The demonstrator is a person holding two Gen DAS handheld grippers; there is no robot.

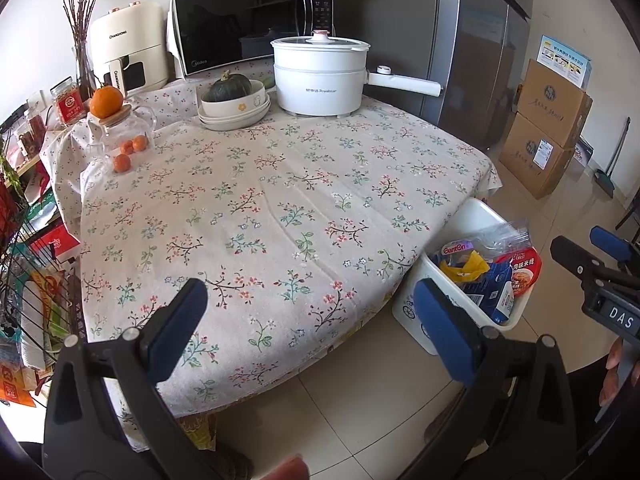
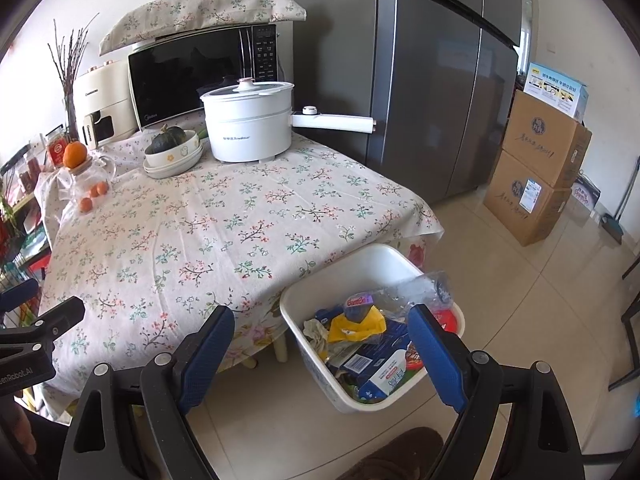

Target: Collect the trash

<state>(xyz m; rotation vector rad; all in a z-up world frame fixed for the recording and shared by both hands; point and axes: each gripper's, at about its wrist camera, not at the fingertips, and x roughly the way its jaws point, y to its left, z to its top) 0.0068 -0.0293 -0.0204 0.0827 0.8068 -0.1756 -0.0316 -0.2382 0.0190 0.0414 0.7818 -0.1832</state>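
A white bin stands on the floor by the table's right corner, full of trash: a yellow wrapper, a blue and white carton, a crumpled clear bottle, a red noodle cup lid. The bin also shows in the left wrist view. My left gripper is open and empty above the table's near edge. My right gripper is open and empty above the floor, just short of the bin. The right gripper also shows at the right edge of the left wrist view.
The table has a floral cloth. At its back stand a white electric pot, bowls with a green squash, a glass jar with oranges, a microwave. A wire rack is left; fridge and cardboard boxes right.
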